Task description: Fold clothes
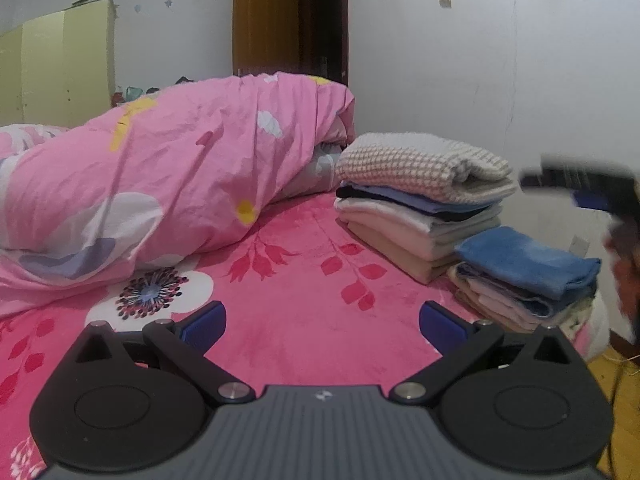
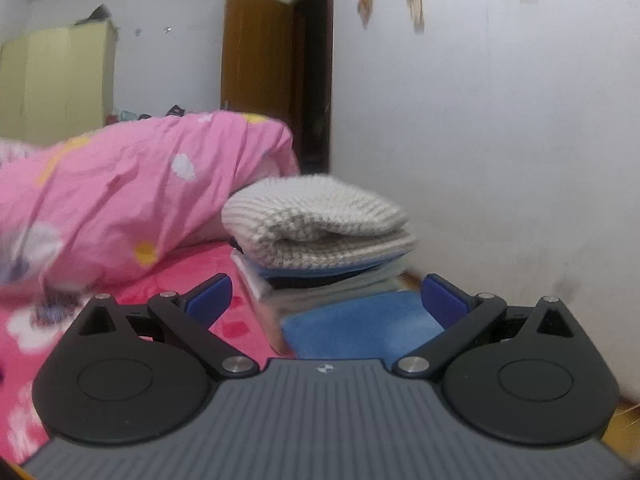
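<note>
Here right hand-held gripper [image 2: 326, 304] spread empty, just above folded blue garment [image 2: 360, 324].

The bed [image 1: 304, 320] has a pink flower cover. On it lie a big pink blanket [image 1: 168, 168] and 2 piles of folded clothes [image 1: 424, 208], side by side.

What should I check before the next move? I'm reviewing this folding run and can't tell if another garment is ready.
1. Left gripper empty, jaws apart: ok.
2. Right gripper empty, jaws apart: ok.
3. Tall pile topped by the knit sweater sits level: ok.
4. Short pile topped by the blue towel clear of the bed edge: cannot tell; it sits near the edge.
5. Open space on the bedsheet ahead of the left gripper: ok.
6. Unfolded garment in view to fold: not ok; only the quilt shows.
</note>
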Motion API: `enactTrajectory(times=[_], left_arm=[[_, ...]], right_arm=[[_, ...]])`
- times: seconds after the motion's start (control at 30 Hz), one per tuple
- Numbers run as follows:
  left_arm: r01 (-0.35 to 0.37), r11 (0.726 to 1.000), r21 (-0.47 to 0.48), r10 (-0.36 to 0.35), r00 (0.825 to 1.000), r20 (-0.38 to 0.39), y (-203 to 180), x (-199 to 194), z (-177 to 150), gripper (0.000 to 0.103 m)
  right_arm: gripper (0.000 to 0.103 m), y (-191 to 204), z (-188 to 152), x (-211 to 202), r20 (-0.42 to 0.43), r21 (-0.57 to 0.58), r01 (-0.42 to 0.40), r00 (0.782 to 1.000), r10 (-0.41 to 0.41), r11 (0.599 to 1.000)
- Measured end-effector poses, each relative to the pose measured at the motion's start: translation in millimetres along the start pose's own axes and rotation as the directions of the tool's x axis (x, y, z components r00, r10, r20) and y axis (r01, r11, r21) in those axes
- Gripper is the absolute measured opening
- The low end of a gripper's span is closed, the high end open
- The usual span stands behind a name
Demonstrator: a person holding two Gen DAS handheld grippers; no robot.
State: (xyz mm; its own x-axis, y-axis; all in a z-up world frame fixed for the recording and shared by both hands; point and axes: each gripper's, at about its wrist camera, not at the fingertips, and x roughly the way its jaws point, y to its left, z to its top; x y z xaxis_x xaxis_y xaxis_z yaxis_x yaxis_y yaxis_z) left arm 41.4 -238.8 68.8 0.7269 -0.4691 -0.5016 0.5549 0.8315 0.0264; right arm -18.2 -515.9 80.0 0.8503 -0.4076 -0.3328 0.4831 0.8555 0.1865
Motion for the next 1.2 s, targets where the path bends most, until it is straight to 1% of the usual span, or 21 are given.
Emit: enactTrajectory(times=[0.03,0.1,0.2,0.27,0.33,0.4,0.43,0.47,0.5,0.53,0.63,0.67,0.73,0.8,0.9,0.93,1.0,1.03,1.1,1.17,1.2], left_arm=[[-0.003,1.000,0.002,0.003,1.000,-0.007,1,7,0,0.103],[-0.011,1.000,0.005,0.011,1.000,-0.014,4,18,1,0.103],[-0.023,1.000,0.013,0.023,0.999,-0.022,6,31,0,0.103],[-0.030,0.999,0.018,0.031,0.999,-0.031,8,38,-2,0.103],[-0.033,0.999,0.019,0.033,0.999,-0.041,10,45,-4,0.103],[-0.035,0.999,0.023,0.036,0.998,-0.047,11,50,-6,0.103],[-0.034,0.999,0.024,0.035,0.998,-0.050,11,53,-7,0.103],[-0.033,0.999,0.026,0.035,0.998,-0.053,11,55,-8,0.103],[-0.032,0.999,0.026,0.034,0.998,-0.055,11,57,-9,0.103],[-0.032,0.999,0.026,0.033,0.998,-0.057,11,58,-11,0.103],[-0.026,1.000,0.018,0.027,0.997,-0.075,13,64,-14,0.103],[-0.023,1.000,0.016,0.024,0.996,-0.083,14,65,-14,0.103],[-0.017,1.000,0.013,0.019,0.995,-0.096,15,65,-16,0.103],[-0.024,1.000,0.017,0.026,0.995,-0.098,16,64,-16,0.103],[-0.035,0.999,0.013,0.036,0.995,-0.095,20,57,-14,0.103],[-0.038,0.999,0.008,0.039,0.995,-0.089,22,53,-13,0.103],[-0.046,0.999,0.008,0.046,0.996,-0.078,23,44,-11,0.103],[-0.050,0.999,0.011,0.050,0.996,-0.073,23,39,-11,0.103],[-0.052,0.999,0.014,0.053,0.996,-0.065,24,28,-10,0.103],[-0.051,0.999,0.015,0.052,0.997,-0.058,24,16,-10,0.103],[-0.050,0.999,0.015,0.050,0.997,-0.055,24,9,-11,0.103]], right_arm=[[0.098,-18,9,25,-0.032,0.133,-0.053,0.998,0.057,0.990],[0.092,-51,25,73,-0.060,0.364,-0.113,0.988,0.144,0.925],[0.080,-91,43,141,-0.055,0.615,-0.122,0.979,0.197,0.779],[0.077,-104,51,176,-0.076,0.667,-0.081,0.981,0.176,0.741],[0.065,-113,55,201,-0.104,0.696,-0.037,0.983,0.152,0.718],[0.038,-122,56,221,-0.111,0.725,-0.023,0.982,0.150,0.688],[0.029,-125,56,226,-0.115,0.738,-0.022,0.981,0.158,0.674],[0.011,-127,57,227,-0.102,0.748,-0.041,0.979,0.175,0.663],[0.008,-125,62,217,-0.032,0.739,-0.096,0.984,0.177,0.667],[0.008,-122,68,205,0.050,0.722,-0.157,0.983,0.176,0.674],[0.007,-118,65,180,0.202,0.675,-0.234,0.971,0.130,0.700],[0.007,-120,58,186,0.167,0.681,-0.183,0.982,0.093,0.709],[0.007,-133,32,215,0.001,0.754,-0.046,0.998,0.070,0.655],[0.008,-137,15,219,0.014,0.798,-0.050,0.998,0.065,0.600],[0.013,-131,14,218,0.011,0.767,-0.042,0.999,0.053,0.640],[0.015,-132,12,215,0.008,0.784,-0.045,0.998,0.061,0.619],[0.028,-137,13,203,-0.001,0.806,-0.032,0.998,0.056,0.590],[0.031,-137,15,193,-0.008,0.798,-0.019,0.999,0.043,0.602],[0.041,-133,18,163,-0.008,0.751,-0.016,0.999,0.033,0.661],[0.043,-128,19,128,-0.013,0.693,-0.023,0.999,0.045,0.720],[0.044,-119,17,106,-0.028,0.643,-0.032,0.997,0.065,0.766]])
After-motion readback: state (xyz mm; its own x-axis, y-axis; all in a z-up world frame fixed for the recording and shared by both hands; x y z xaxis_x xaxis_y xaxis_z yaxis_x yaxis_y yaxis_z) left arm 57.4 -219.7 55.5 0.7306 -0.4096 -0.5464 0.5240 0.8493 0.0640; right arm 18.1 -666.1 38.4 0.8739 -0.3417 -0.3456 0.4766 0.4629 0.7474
